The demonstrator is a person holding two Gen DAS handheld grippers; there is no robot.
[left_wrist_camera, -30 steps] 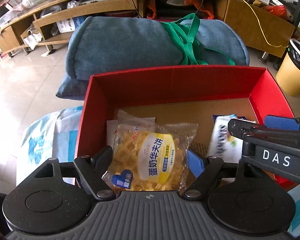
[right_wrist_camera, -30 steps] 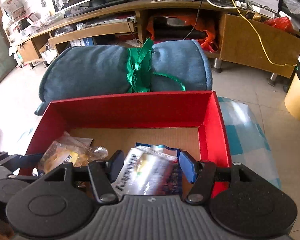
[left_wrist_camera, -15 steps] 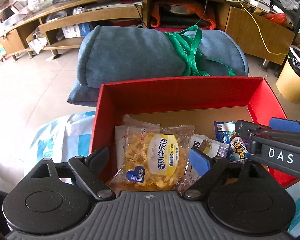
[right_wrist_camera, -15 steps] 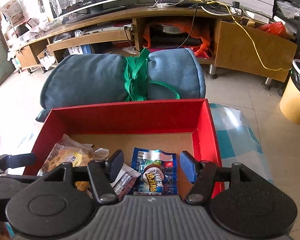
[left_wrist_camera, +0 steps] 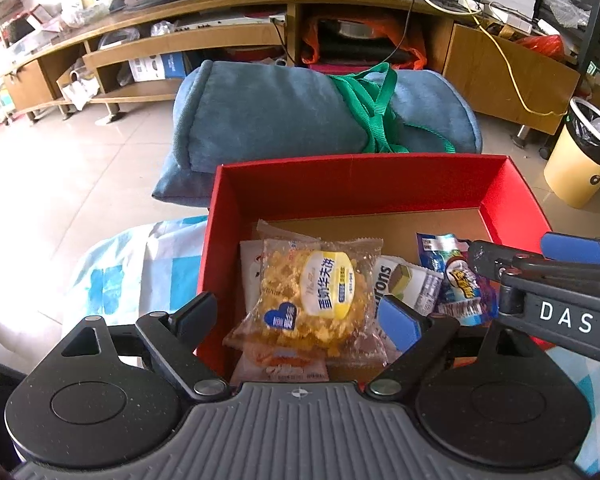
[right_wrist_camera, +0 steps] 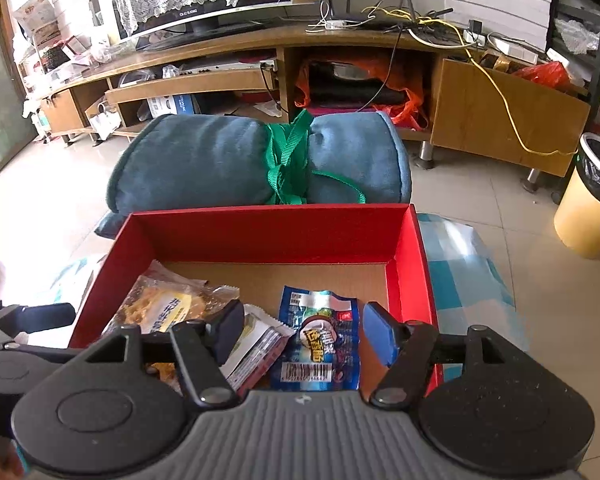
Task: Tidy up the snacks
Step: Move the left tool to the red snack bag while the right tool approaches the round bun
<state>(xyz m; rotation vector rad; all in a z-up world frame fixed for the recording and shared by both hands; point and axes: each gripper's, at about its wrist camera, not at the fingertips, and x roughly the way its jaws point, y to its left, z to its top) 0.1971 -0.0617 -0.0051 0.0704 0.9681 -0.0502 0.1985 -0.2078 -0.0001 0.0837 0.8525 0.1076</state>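
Left gripper point(left_wrist_camera: 300, 316) jaws wide apart, empty, tilted down over the yellow waffle packet point(left_wrist_camera: 314, 294). Right gripper point(right_wrist_camera: 304, 330) jaws opening, nothing clamped, angled down above the blue snack packet point(right_wrist_camera: 320, 340). Both packets lie in the red box point(left_wrist_camera: 356, 188); rolled blue blanket point(left_wrist_camera: 284, 116) beyond.

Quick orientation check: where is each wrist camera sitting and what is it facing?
Left wrist: on the left claw, looking down into the red box at the yellow waffle packet; the right claw's arm crosses its right edge.
Right wrist: on the right claw, jaws opening above the blue sausage packet; the left claw shows at its left edge.
Shared: box, waffle packet, sausage packet, blue rolled cushion.
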